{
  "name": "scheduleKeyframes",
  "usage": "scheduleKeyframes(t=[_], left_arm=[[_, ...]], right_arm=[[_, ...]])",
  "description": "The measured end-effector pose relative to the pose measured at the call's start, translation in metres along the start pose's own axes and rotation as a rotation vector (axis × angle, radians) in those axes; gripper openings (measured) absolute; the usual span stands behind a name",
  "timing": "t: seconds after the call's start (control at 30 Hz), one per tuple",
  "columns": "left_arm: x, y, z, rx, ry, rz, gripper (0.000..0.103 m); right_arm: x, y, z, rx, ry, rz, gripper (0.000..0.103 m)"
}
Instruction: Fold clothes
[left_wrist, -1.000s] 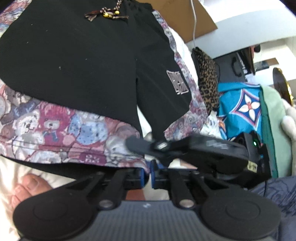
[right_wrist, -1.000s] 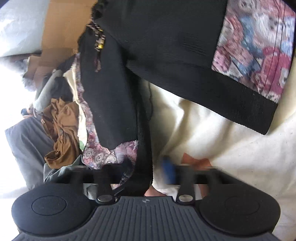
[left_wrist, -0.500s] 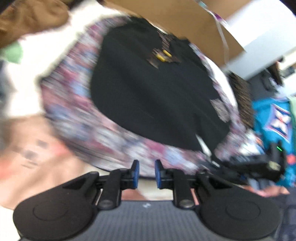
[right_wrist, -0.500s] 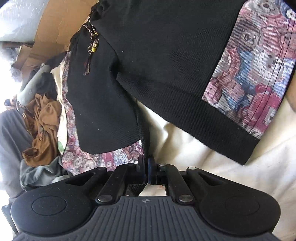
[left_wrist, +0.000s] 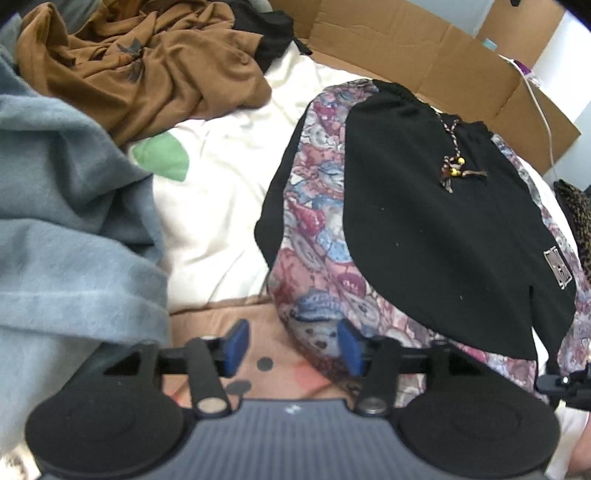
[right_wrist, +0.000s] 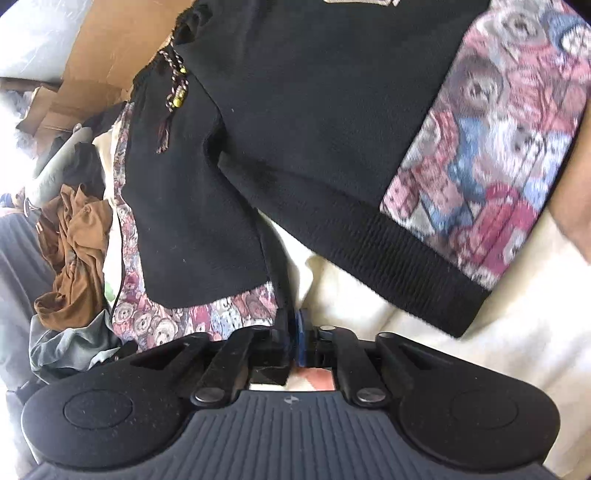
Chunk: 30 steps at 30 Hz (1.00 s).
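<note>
The right gripper (right_wrist: 291, 332) has its jaws pressed together on the black hem of the shorts (right_wrist: 295, 129), near the inner edge of one leg, so this corner is held and probably ready to be pulled or lifted for a fold. The left gripper (left_wrist: 290, 343) has its jaws wide apart and holds nothing; one blue pad is just beside the bear-pattern hem of the shorts (left_wrist: 424, 221), the other is over bare skin-coloured surface, which I cannot identify surely. The shorts lie spread on the white sheet (left_wrist: 221, 206) of a bed, waistband and drawstring (left_wrist: 452, 162) on the far side, both legs toward the grippers. I judge the cloth is flattened so that a fold can go cleanly. Further out are a brown garment (left_wrist: 140, 70), a blue-grey cloth (left_wrist: 70, 229) and a cardboard box (left_wrist: 424, 48).
</note>
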<state>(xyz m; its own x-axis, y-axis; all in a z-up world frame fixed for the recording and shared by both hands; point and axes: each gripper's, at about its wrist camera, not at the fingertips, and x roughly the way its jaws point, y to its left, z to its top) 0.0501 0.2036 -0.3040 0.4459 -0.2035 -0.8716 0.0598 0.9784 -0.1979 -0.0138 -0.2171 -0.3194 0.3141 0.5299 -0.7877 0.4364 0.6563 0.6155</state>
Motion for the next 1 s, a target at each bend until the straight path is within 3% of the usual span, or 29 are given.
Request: scheduleKeyframes(t=[0.03, 0.17, 0.2, 0.27, 0.3, 0.33, 0.4, 0.5, 0.6, 0.87, 1.0], left_arm=[[0.005, -0.002, 0.001, 0.012, 0.000, 0.005, 0.065], [0.023, -0.006, 0.007, 0.048, 0.007, 0.034, 0.067], [0.027, -0.007, 0.009, 0.050, 0.006, 0.034, 0.066], [0.032, -0.010, 0.011, 0.054, 0.014, 0.033, 0.059], [0.030, -0.013, 0.013, 0.055, 0.031, 0.035, 0.043], [0.029, -0.015, 0.015, 0.055, 0.048, 0.036, 0.026], [0.026, -0.021, 0.019, 0.057, 0.083, 0.039, 0.013], [0.018, -0.029, 0.024, 0.053, 0.130, 0.033, 0.007], [-0.005, -0.035, 0.030, 0.019, 0.153, -0.010, 0.007], [-0.053, -0.038, 0.041, -0.035, 0.119, -0.061, 0.006], [-0.052, -0.033, 0.037, 0.017, 0.098, 0.012, 0.008]], right_arm=[[0.002, 0.000, -0.002, 0.000, 0.008, -0.007, 0.047], [0.012, 0.001, -0.011, 0.002, 0.046, -0.011, 0.049], [0.016, 0.002, -0.013, 0.004, 0.060, 0.004, 0.047], [0.015, 0.007, -0.014, -0.012, 0.063, 0.018, 0.011], [0.012, 0.010, -0.013, -0.024, 0.059, 0.022, 0.004], [0.010, 0.012, -0.013, -0.036, 0.054, 0.025, 0.003], [0.005, 0.018, -0.012, -0.060, 0.045, 0.033, 0.003], [-0.002, 0.025, -0.010, -0.096, 0.032, 0.043, 0.003], [-0.017, 0.032, -0.005, -0.125, 0.002, 0.052, 0.003], [-0.055, 0.042, 0.012, -0.157, -0.082, 0.063, 0.003], [-0.057, 0.037, 0.018, -0.148, -0.093, 0.028, 0.003]])
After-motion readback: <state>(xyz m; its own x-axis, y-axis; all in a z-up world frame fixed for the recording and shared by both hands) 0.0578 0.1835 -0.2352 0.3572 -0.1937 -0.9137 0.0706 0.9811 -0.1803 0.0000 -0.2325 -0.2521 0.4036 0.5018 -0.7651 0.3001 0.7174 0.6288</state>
